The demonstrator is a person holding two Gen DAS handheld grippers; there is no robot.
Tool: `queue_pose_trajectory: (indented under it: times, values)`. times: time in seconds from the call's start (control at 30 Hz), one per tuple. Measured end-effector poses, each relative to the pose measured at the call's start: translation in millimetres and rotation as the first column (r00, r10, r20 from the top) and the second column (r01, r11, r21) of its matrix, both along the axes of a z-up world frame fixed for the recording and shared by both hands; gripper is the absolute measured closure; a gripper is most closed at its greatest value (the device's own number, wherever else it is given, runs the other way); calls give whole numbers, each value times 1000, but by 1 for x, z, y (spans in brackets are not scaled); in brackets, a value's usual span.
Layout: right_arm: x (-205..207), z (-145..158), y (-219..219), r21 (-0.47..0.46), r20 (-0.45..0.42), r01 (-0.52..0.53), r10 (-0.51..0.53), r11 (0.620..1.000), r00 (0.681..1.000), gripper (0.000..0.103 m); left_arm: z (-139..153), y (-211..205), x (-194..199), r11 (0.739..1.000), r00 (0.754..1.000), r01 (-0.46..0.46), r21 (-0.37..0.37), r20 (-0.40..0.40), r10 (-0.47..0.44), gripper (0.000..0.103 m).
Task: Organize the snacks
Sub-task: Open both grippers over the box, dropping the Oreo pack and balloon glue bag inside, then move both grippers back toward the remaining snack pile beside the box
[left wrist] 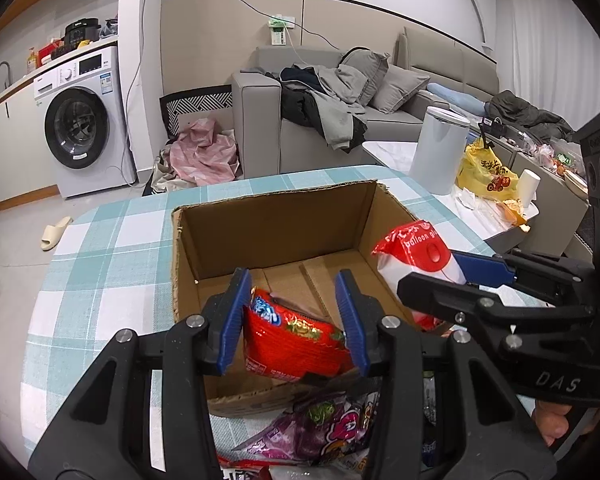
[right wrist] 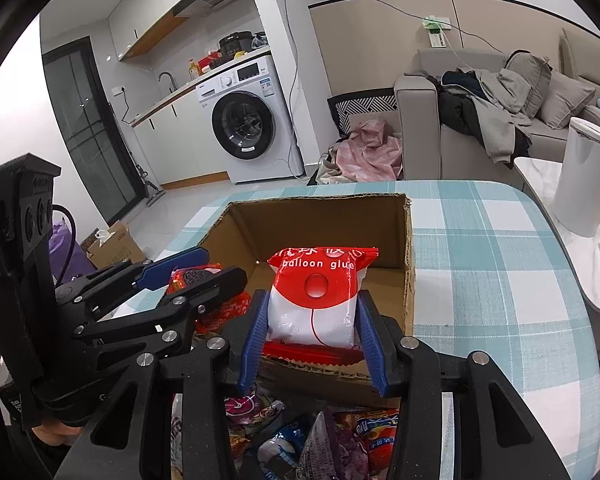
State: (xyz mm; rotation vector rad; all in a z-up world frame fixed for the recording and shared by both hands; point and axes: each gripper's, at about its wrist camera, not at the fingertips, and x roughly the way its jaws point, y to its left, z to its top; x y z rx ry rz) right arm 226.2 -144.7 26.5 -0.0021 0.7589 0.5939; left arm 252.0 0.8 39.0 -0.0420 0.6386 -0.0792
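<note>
Over the checked tablecloth (left wrist: 100,264), left tool (left wrist: 296,312) clamps a crinkled red packet (left wrist: 296,344); right tool (right wrist: 314,324) clamps a white-and-red pouch (right wrist: 320,300).

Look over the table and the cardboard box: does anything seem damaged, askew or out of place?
The cardboard box has ragged top edges with no flaps showing. Loose snack packets lie jumbled before it.

right gripper (right wrist: 314,320) clamps balloon glue packet (right wrist: 316,300) above box (right wrist: 409,240)
</note>
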Motion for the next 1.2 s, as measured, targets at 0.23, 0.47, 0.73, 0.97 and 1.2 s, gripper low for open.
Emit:
queue_pose_trajectory:
  times: [0.23, 0.47, 0.73, 0.97, 1.2]
  values:
    - [2, 2, -6, 0, 2, 12, -12, 1000, 1000, 56, -1, 0, 9, 1000, 1000, -7, -1, -7, 7, 61]
    - [-11, 9, -14, -15, 32, 17, -16, 1000, 999, 30, 9, 2, -11, 1000, 1000, -14, -1, 22, 14, 27]
    - [-34, 21, -31, 25, 69, 29, -30, 999, 997, 8, 23, 3, -43, 1000, 999, -23, 9, 37, 23, 11]
    - [-52, 25, -43, 35, 68, 38, -40, 999, 997, 1, 31, 10, -82, 999, 997, -37, 23, 69, 36, 1]
    - [-64, 21, -48, 19, 54, 45, -46, 999, 998, 1, 32, 23, -121, 999, 997, -43, 19, 62, 42, 1]
